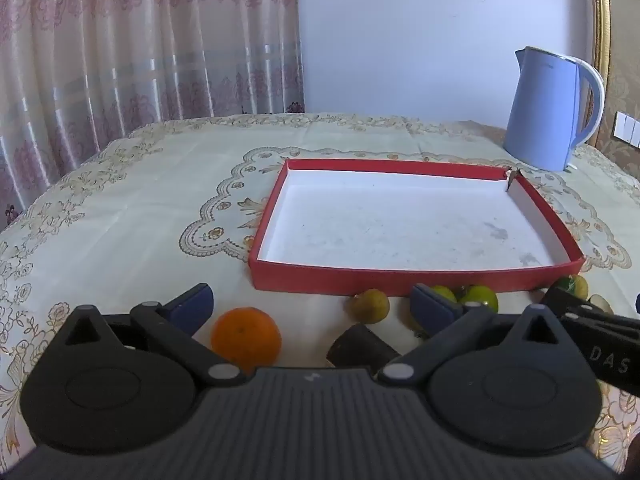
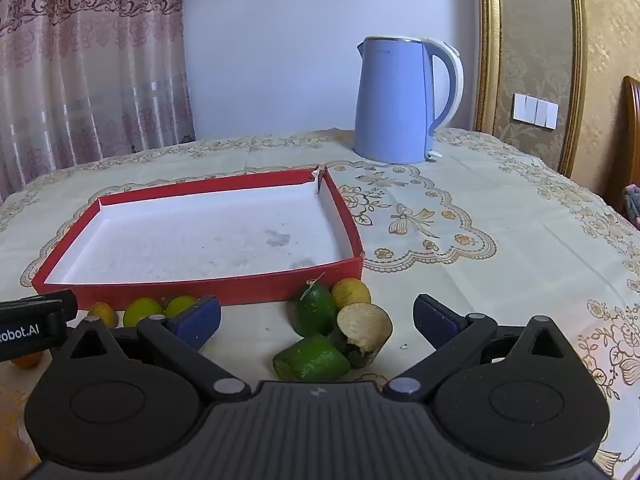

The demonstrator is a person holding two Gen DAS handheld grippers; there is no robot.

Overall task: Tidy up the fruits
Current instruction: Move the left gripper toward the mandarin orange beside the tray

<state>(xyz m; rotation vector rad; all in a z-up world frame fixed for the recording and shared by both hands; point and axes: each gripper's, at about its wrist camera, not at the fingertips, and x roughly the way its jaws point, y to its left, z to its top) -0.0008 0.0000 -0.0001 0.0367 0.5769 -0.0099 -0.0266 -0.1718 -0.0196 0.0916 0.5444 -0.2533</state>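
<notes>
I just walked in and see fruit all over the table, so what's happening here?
A person holds a gripping tool in each hand over a table, sorting fruit. The red tray has nothing in it yet. The left tool is open, with an orange between its fingers but not gripped. The right tool is also open, facing a green fruit and two cut pieces by the tray's near wall. A blue kettle stands behind.

A home dining room: a worktop draped in a cream, gold-embroidered tablecloth point(image 2: 460, 216), pink floral lace curtains point(image 1: 140, 40), a pale blue electric kettle point(image 2: 394, 100), gold damask wallpaper point(image 2: 528, 60) and white wall switches point(image 2: 535, 110).
</notes>
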